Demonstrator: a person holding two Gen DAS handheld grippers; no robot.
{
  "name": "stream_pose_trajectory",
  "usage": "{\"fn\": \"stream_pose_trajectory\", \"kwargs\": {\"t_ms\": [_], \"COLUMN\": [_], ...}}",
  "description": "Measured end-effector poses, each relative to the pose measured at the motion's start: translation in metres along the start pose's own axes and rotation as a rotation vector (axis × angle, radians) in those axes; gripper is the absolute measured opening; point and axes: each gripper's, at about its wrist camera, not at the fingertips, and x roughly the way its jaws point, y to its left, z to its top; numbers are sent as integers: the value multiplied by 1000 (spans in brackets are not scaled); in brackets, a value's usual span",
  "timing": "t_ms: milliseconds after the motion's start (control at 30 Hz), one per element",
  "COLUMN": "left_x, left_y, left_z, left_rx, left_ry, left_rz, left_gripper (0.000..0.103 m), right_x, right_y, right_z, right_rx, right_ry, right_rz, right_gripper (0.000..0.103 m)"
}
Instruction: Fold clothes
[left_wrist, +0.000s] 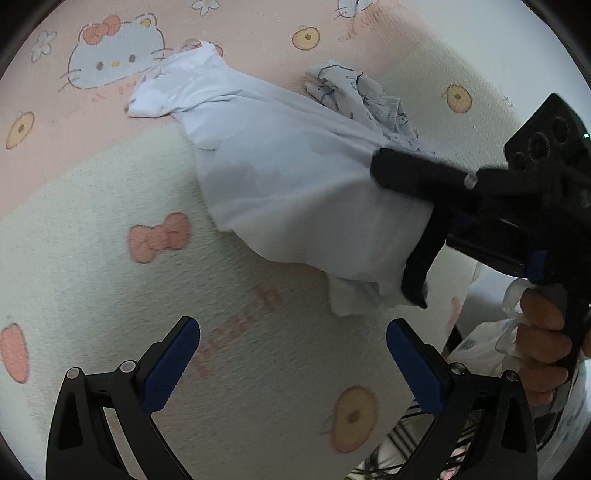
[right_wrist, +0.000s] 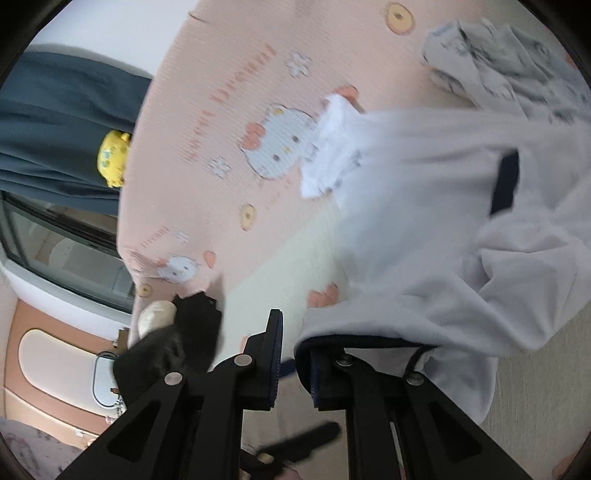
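A white garment lies stretched across the pink and cream bedsheet. Its folds pull tight toward the black body of my right gripper, which a hand holds at the right. In the right wrist view the right gripper has its jaws close together. They are shut on the garment's navy-trimmed hem, and the white cloth drapes over the right finger. My left gripper hovers open above bare sheet, short of the garment, with nothing between its blue pads.
A crumpled patterned garment lies beyond the white one. The bed's edge runs at lower right, with a wire rack below. A dark curtain, a yellow toy and a window lie past the bed's far side.
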Motion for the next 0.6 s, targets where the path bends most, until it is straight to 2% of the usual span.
{"fn": "stream_pose_trajectory", "kwargs": {"t_ms": [200,367,467,533,600], "left_x": [14,42,57,62,65], "left_y": [-19,-33,-44,-49,-55], "left_z": [16,25,28,29,30], "left_rx": [-34,-32,-24,-27,-33], "left_ry": [4,32,55,80,96], "left_rz": [-27,40,66,47,33], "left_gripper": [102,102,102,102,102], "right_x": [-12,-26,-31,-34,-37], "right_y": [-5,-18,-25,-28,-32], "right_z": [11,18,23,26,28], "right_rx": [21,59,58,49,60], "right_ry": [-43,-87,-94,-107,-118], "right_rz": [-31,-87,-178,-243,-267], "right_gripper": [11,11,11,11,11]}}
